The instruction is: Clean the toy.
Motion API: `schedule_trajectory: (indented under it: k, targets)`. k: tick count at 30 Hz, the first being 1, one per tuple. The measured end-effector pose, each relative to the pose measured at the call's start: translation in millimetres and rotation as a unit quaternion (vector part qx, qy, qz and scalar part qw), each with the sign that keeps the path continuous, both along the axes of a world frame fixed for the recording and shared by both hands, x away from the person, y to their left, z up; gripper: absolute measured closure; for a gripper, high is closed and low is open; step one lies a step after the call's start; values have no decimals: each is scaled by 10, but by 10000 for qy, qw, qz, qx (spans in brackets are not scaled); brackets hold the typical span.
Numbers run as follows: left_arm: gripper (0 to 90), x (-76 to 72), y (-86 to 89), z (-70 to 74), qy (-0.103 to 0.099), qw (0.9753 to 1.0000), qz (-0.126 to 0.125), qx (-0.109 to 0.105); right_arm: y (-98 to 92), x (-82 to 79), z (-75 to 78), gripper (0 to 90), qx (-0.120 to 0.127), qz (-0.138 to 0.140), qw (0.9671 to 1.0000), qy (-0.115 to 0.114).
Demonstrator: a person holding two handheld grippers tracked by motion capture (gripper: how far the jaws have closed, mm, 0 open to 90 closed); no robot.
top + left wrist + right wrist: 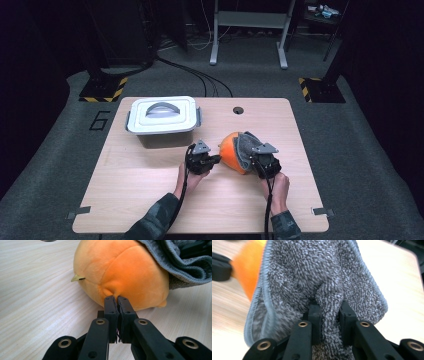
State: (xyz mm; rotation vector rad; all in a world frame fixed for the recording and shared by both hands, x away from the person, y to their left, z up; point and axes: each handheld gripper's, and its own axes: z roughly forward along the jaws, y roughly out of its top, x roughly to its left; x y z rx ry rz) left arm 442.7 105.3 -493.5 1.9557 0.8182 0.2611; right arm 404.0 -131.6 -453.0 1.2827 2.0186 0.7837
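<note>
While the person's two hands reach in from the near edge of the wooden table (pixel 150 175) in the high view, the left gripper (pixel 216 159) sits at the left side of an orange plush toy (pixel 231 150) and touches it. The right gripper (pixel 256 159) is at the toy's other side, under a grey towel (pixel 244 146) that lies over the toy. Far behind the left gripper stands a grey box with a white lid (pixel 162 116), well apart from the toy.

From the left gripper view, the left gripper (pixel 116 298) has its jaws pressed together, pinching a small fold of the orange plush toy (pixel 120 270) right at their tips. The toy rests on the table just ahead of the jaws. A tiny yellow tip (pixel 77 278) sticks out to the left of the jaws. The grey towel (pixel 180 265) hangs over the toy up and to the right.

From the right gripper view, the right gripper (pixel 329 307) pinches a thick fold of the fluffy grey towel (pixel 319 272) between its jaws. The towel spreads out ahead of the jaws. A bit of the orange toy (pixel 247 272) peeks out at the far left, blurry.
</note>
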Motion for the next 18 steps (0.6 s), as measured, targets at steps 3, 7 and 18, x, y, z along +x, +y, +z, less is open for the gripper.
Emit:
schedule_trajectory:
  k: [3,7,18]
  targets:
    - [867,-6,-10,1,4,10000,-2,-49,103,-107,116,755,-7,249,9995,-205]
    - [867,-15,-30,16,-51,10000,-13,-29,334,-201,175,755,-63,591,9978,-299]
    - [868,16,3,-18,36,10000,47,-18,354,-55,-43,759,-31,619,9981,12]
